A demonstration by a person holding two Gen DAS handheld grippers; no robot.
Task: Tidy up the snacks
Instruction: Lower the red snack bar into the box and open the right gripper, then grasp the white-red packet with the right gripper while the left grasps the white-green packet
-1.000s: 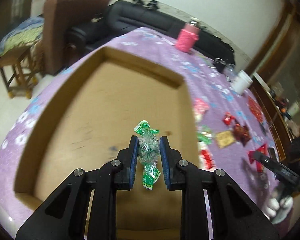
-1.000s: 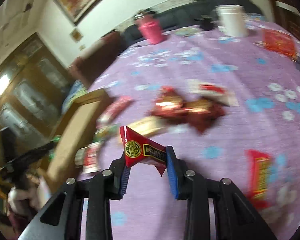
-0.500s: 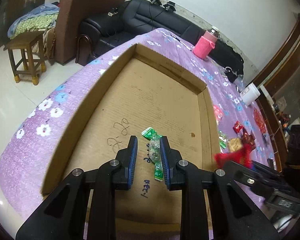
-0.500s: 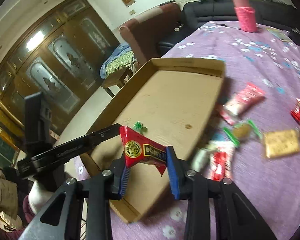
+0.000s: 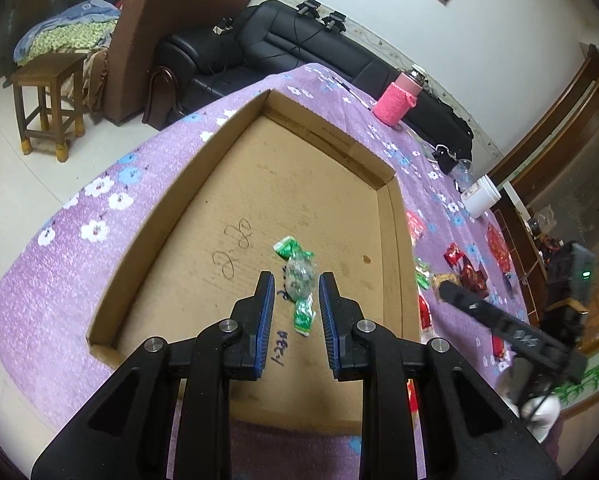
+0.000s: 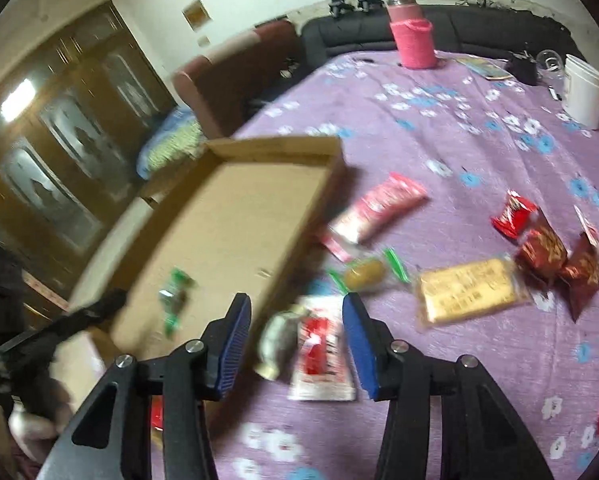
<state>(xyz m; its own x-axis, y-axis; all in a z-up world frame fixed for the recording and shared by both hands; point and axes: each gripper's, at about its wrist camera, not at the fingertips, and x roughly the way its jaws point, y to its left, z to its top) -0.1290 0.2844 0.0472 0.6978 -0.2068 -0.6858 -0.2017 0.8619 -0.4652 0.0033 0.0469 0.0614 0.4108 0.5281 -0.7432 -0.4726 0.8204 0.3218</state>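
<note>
A green wrapped candy lies on the floor of the shallow cardboard tray. My left gripper hovers over it, shut to a narrow slit, and its pads do not press the candy. My right gripper hangs beside the tray's right wall with its jaws opening and nothing held. Below it on the cloth lie a white-and-red packet and a pale sweet. A red packet peeks out near the tray's near corner, mostly hidden.
Loose snacks lie on the purple flowered cloth right of the tray: a long pink packet, a golden cracker pack, dark red packets. A pink bottle and white cup stand at the back. A wooden stool stands on the floor.
The red packet has left my right gripper, whose jaws stand wider and have swung from over the tray to the loose snacks. My left gripper has drawn back a little from the green candy.
</note>
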